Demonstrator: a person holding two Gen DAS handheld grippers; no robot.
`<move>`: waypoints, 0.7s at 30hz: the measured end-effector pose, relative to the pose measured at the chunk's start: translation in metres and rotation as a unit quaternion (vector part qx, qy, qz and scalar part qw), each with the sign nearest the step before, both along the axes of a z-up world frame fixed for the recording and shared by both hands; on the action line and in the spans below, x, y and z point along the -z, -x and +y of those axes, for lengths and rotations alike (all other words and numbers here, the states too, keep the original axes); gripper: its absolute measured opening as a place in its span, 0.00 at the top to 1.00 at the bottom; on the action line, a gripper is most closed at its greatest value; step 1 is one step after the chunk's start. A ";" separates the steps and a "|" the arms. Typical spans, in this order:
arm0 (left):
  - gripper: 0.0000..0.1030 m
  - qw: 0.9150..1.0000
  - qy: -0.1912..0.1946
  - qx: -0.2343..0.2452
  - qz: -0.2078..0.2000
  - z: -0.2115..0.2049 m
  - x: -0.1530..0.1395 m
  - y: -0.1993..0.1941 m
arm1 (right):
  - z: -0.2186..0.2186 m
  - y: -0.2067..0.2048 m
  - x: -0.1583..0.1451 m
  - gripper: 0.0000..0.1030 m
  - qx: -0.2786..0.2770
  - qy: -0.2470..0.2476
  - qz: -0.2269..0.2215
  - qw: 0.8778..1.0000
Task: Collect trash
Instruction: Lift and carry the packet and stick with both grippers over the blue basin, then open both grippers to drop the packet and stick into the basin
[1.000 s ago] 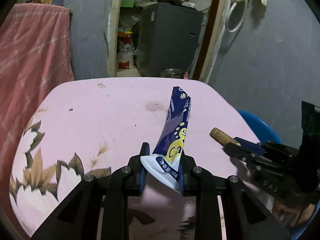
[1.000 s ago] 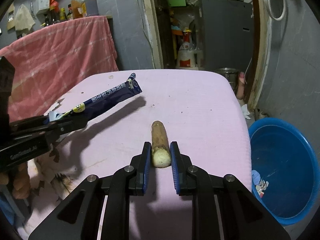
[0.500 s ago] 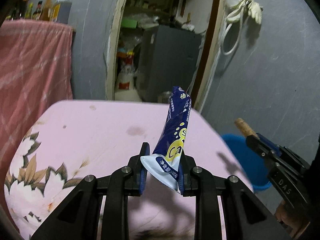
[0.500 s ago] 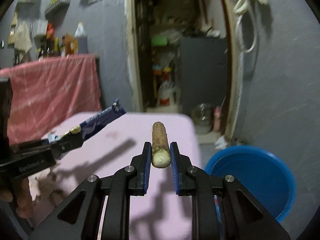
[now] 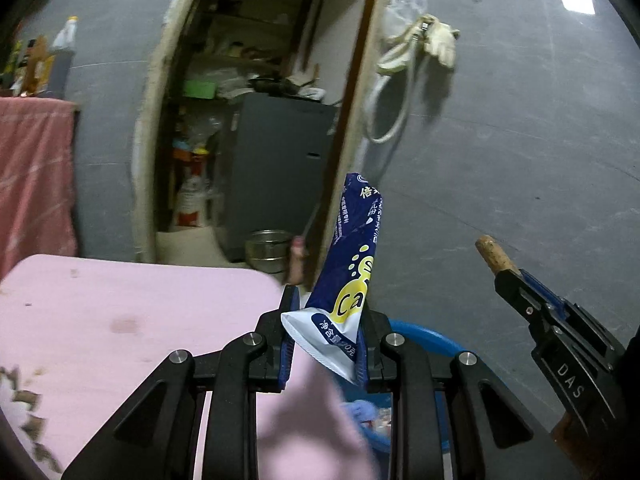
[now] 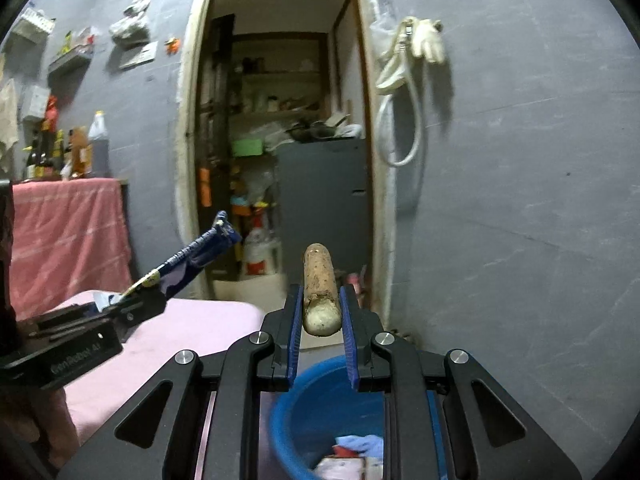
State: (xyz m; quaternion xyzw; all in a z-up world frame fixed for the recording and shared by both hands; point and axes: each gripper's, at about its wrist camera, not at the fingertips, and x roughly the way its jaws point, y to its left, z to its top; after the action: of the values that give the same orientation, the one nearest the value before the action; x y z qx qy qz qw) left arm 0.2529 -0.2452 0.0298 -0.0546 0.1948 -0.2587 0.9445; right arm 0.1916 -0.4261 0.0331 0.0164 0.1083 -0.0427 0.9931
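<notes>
My left gripper (image 5: 325,336) is shut on a blue, white and yellow wrapper (image 5: 352,268) that sticks up from the jaws, held in the air past the right edge of the pink table (image 5: 120,320). My right gripper (image 6: 320,330) is shut on a brown root-like stick (image 6: 320,288) and holds it above the blue bucket (image 6: 320,408). The bucket (image 5: 424,332) also shows under my left gripper, with some trash inside. The wrapper (image 6: 196,254) and the left gripper (image 6: 138,306) show at the left of the right wrist view. The stick (image 5: 494,254) shows at the right of the left wrist view.
A grey wall (image 5: 520,160) stands behind the bucket, with a hose and glove (image 5: 416,40) hung on it. An open doorway (image 6: 280,160) leads to a cluttered store room. A steel bowl (image 5: 268,248) sits on the floor. A red cloth (image 6: 68,232) covers furniture at the left.
Both grippers have lifted off the table and swung right toward the blue bucket, each still holding its item. The bucket now lies directly below the right gripper.
</notes>
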 end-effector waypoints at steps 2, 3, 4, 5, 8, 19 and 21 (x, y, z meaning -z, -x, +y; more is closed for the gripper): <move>0.80 1.000 -0.003 0.014 0.008 -0.018 0.002 -0.004 | -0.016 0.002 0.001 0.84 0.014 -0.004 0.002 1.000; 0.80 1.000 -0.006 0.021 0.014 -0.029 0.003 -0.005 | -0.023 0.002 0.002 0.84 0.019 -0.010 0.004 1.000; 0.80 0.999 -0.011 0.028 0.023 -0.039 0.005 -0.006 | -0.032 0.002 0.004 0.84 0.025 -0.020 0.008 0.999; 0.80 0.999 -0.014 0.032 0.029 -0.045 0.006 -0.007 | -0.038 0.003 0.005 0.84 0.029 -0.027 0.012 0.999; 0.80 0.997 -0.026 0.044 0.061 -0.068 0.015 -0.016 | -0.060 0.002 0.013 0.84 0.041 -0.049 0.035 0.997; 0.79 0.986 -0.049 0.064 0.144 -0.101 0.049 -0.034 | -0.098 0.000 0.030 0.83 0.048 -0.108 0.076 0.990; 0.79 0.986 -0.046 0.064 0.150 -0.102 0.051 -0.034 | -0.100 -0.001 0.031 0.83 0.051 -0.111 0.081 0.989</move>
State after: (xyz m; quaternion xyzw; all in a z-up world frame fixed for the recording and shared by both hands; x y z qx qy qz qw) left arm 0.2869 -0.3476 -0.0215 -0.0361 0.3489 -0.2985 0.8876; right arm 0.1927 -0.5258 0.0016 0.1284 0.1918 -0.0824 0.9695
